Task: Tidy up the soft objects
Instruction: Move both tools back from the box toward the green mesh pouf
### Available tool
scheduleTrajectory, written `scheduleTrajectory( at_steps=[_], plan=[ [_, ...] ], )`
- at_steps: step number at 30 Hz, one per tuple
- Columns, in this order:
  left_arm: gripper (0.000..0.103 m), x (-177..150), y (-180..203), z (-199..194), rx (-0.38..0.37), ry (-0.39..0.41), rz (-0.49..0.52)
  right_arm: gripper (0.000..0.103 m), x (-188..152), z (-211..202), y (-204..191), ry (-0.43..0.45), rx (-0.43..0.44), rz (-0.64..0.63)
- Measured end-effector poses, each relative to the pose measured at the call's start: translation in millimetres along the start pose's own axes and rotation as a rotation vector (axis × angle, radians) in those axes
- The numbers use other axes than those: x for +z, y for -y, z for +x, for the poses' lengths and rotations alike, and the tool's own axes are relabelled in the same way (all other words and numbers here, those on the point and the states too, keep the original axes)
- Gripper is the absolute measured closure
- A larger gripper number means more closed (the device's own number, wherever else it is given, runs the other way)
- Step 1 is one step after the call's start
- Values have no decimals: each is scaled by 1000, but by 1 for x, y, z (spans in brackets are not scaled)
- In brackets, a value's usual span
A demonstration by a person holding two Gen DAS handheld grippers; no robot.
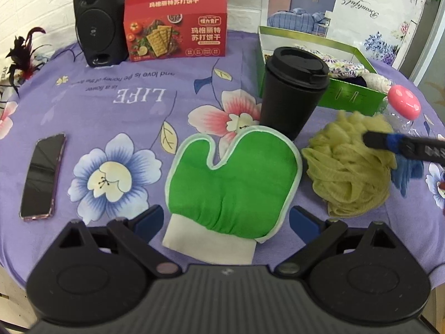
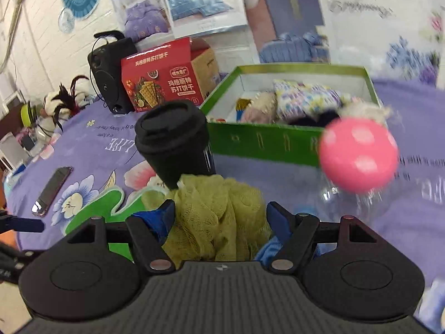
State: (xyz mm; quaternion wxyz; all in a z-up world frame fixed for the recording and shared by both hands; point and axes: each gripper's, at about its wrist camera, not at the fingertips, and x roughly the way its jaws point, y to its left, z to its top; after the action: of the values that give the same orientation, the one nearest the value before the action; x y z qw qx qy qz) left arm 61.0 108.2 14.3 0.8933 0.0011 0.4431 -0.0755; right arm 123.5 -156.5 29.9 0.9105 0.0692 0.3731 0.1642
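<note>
A green bath mitt (image 1: 230,181) with a white cuff lies flat on the purple flowered tablecloth. My left gripper (image 1: 225,218) is open, one finger on each side of the mitt's cuff end and neither touching it. To the right lies a yellow-green mesh bath pouf (image 2: 219,217) on a blue cloth (image 2: 267,250). My right gripper (image 2: 222,213) is open around the pouf, which fills the gap between its blue pads. In the left wrist view one of the right gripper's fingers (image 1: 395,144) reaches over the pouf (image 1: 347,167). The green box (image 2: 264,142) behind holds several soft items.
A black lidded cup (image 1: 292,94) stands just behind the mitt and pouf. A clear bottle with a pink cap (image 2: 358,156) stands right of the pouf. A phone (image 1: 43,175) lies at left. A red cracker box (image 1: 175,25) and a speaker (image 1: 97,22) stand at the back.
</note>
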Motion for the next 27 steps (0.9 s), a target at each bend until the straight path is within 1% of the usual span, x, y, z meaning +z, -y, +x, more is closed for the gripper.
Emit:
scheduleTrajectory(
  at_steps=[2, 5, 9, 11, 13, 15, 17, 18, 20, 21, 23, 25, 27],
  plan=[
    [6, 1, 7, 3, -11, -7, 13, 45, -16, -17, 12, -1, 10, 56],
    [6, 3, 19, 6, -24, -12, 43, 44, -43, -44, 31, 5, -2, 127],
    [6, 4, 38, 8, -45, -21, 80, 44, -68, -75, 48, 4, -93, 170],
    [6, 4, 48, 8, -48, -21, 100, 44, -72, -82, 57, 6, -144, 184],
    [6, 4, 57, 6, -52, -20, 124, 44, -75, -90, 61, 31, -185, 194],
    [6, 3, 61, 2, -45, -12, 140, 44, -76, -94, 63, 54, -181, 198],
    [6, 2, 62, -2, -23, 1, 145, 44, -76, -98, 62, 103, -180, 212],
    [6, 2, 60, -3, -15, 6, 145, 44, -76, -99, 61, 119, -188, 209],
    [6, 3, 55, -6, -6, 7, 136, 44, -73, -94, 55, 121, -217, 179],
    [6, 4, 51, -6, 2, 7, 126, 44, -72, -90, 51, 115, -218, 162],
    [6, 4, 42, -8, 21, 7, 109, 44, -69, -79, 41, 81, -186, 131],
    [6, 4, 32, -8, 37, 4, 92, 44, -67, -71, 30, 82, -162, 104],
    [6, 3, 22, -8, 47, 0, 73, 44, -64, -67, 23, 69, -117, 86]
  ],
)
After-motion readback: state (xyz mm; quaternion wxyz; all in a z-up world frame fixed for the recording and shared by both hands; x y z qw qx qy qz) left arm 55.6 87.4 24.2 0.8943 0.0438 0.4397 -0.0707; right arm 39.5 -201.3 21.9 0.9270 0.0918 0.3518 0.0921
